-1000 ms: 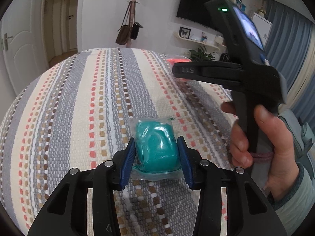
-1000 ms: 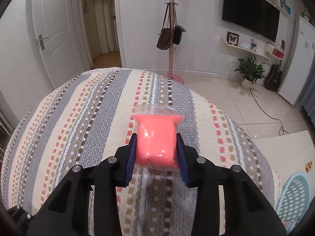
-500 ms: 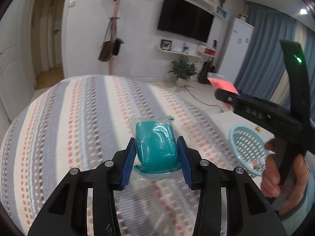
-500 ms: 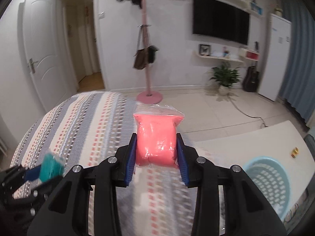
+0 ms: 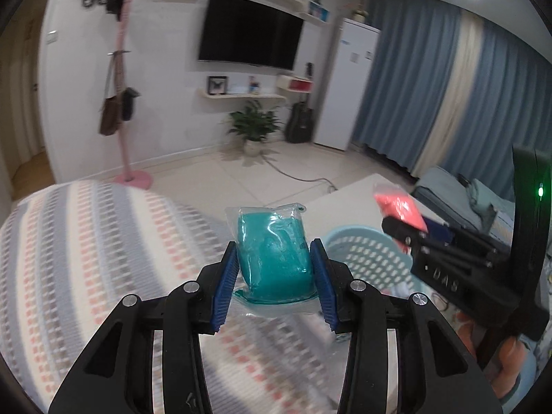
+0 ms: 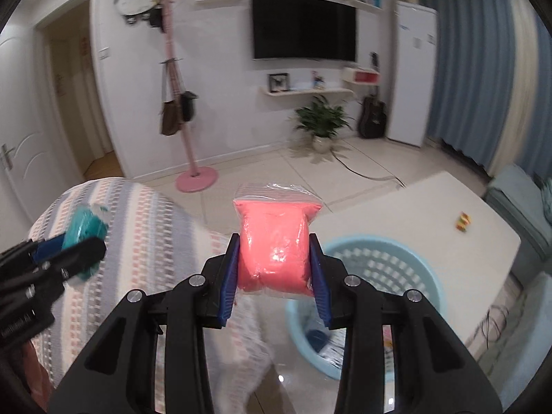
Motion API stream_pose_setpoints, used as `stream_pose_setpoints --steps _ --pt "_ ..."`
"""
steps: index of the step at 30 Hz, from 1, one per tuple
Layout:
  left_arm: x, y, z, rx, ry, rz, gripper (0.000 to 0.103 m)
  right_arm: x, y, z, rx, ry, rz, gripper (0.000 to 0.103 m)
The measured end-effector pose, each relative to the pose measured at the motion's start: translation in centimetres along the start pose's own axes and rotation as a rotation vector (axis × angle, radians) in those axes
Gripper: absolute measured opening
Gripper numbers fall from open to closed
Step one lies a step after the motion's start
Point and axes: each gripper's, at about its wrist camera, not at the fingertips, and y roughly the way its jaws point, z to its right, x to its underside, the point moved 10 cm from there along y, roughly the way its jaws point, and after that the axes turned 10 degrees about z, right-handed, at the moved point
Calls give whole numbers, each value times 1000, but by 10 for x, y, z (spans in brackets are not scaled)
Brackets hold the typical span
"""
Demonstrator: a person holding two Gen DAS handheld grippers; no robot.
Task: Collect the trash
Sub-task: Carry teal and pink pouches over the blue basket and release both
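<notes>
1. The left gripper (image 5: 274,276) is pinching a teal bag (image 5: 272,255) between its blue pads (image 5: 226,286); the pads are pressing on both sides of the bag, and the clear plastic edge is sticking out above and below.
2. The teal bag is hanging in the air past the edge of the striped blanket (image 5: 86,258), just beside the near rim of the blue basket (image 5: 365,258) as the left wrist view shows it.
3. The right gripper (image 6: 274,272) is pinching a pink bag (image 6: 274,248) between its own blue pads (image 6: 229,276), the sealed clear top standing up above the fingers.
4. The pink bag is sitting in the air just left of the blue basket (image 6: 396,262) in the right wrist view, over the gap between blanket and basket.
5. The basket is standing on the floor beside a white table (image 6: 431,214); something dark is lying in its bottom, too blurred to name.
6. A small coloured object (image 6: 463,222) is lying on the table top, well apart from both bags.
7. In the left wrist view the right gripper (image 5: 407,227) is showing at the right edge with the pink bag (image 5: 400,207) in its tip, over the basket's far side.
8. In the right wrist view the left gripper (image 6: 74,241) is showing at the left edge with the teal bag (image 6: 84,231), over the blanket (image 6: 145,227).
9. Part of a hand (image 5: 514,358) is showing under the right gripper's handle.
</notes>
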Motion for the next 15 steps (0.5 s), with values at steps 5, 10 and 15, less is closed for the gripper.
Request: stream_pose_setpoints --steps 5,10,15 --pt "3 31 38 70 14 -29 40 14 2 53 70 49 -31 34" --pt "15 60 70 131 31 -75 40 33 10 90 113 86 -84 34" --pt "45 102 96 192 38 -186 40 59 31 117 138 143 -176 35"
